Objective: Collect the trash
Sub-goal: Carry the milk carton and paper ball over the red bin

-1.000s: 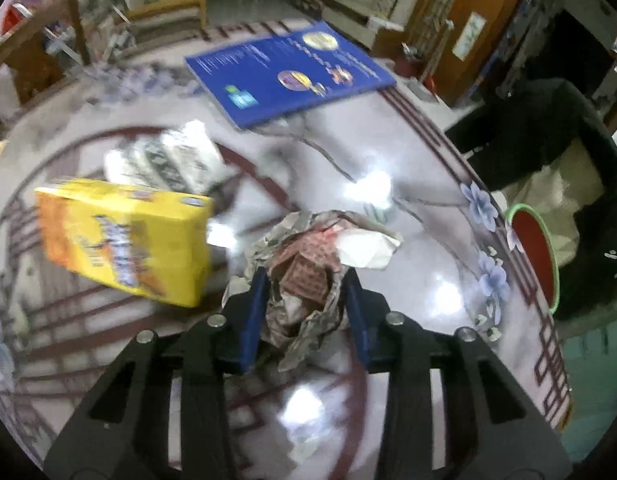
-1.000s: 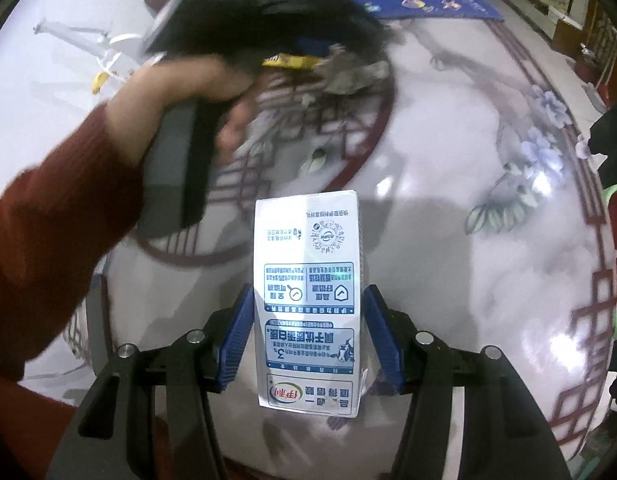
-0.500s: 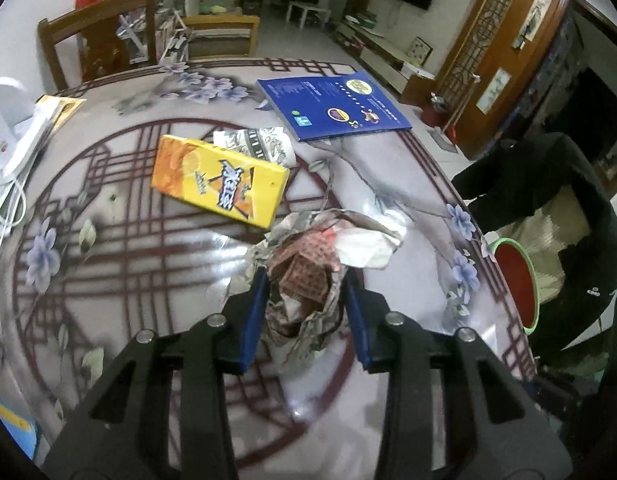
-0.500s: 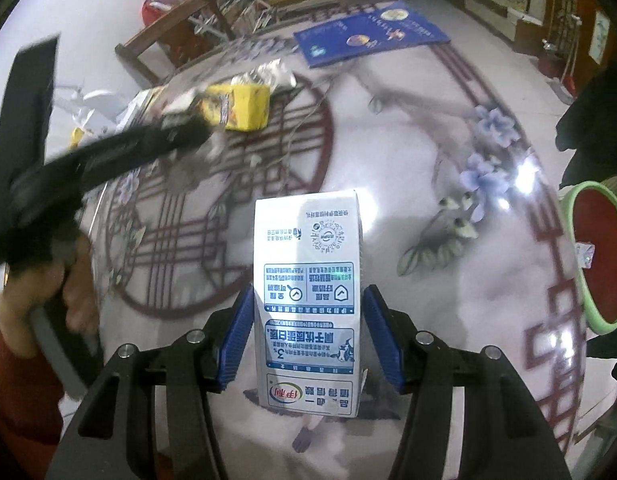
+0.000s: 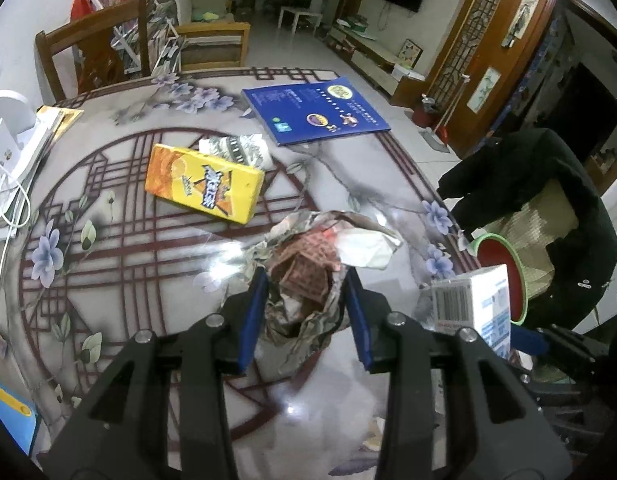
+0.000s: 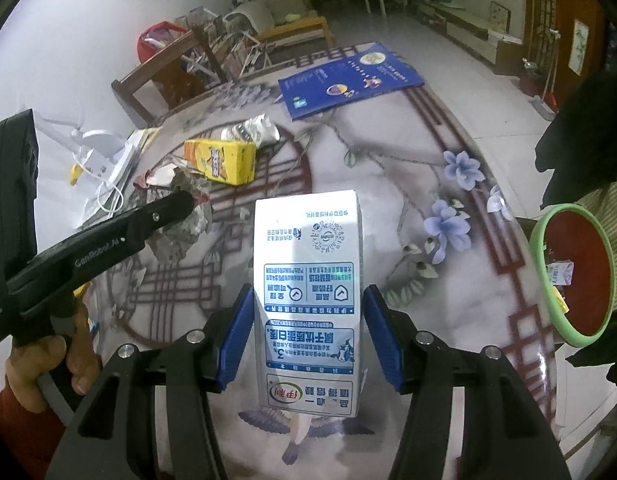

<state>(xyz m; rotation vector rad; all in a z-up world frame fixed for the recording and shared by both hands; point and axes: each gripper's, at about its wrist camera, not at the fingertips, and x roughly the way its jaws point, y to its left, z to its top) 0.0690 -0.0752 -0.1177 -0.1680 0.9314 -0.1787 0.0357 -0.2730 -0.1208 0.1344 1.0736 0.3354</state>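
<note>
Left gripper (image 5: 304,312) pinching crumpled wrapper wad (image 5: 308,280); right gripper (image 6: 308,332) clamped on milk carton (image 6: 308,304), red bin (image 6: 572,272) off its right.

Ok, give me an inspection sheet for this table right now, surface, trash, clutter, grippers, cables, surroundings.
Surface: round glossy table with floral pattern.
Job's things: crumpled wrapper; milk carton; yellow box and foil packet lying on the table; red bin at the table's edge.
Clutter: blue booklet, papers.
Grippers: left gripper shut on crumpled wrapper; right gripper shut on milk carton.
Cables: white cable.
Surroundings: wooden chair, dark jacket.
</note>
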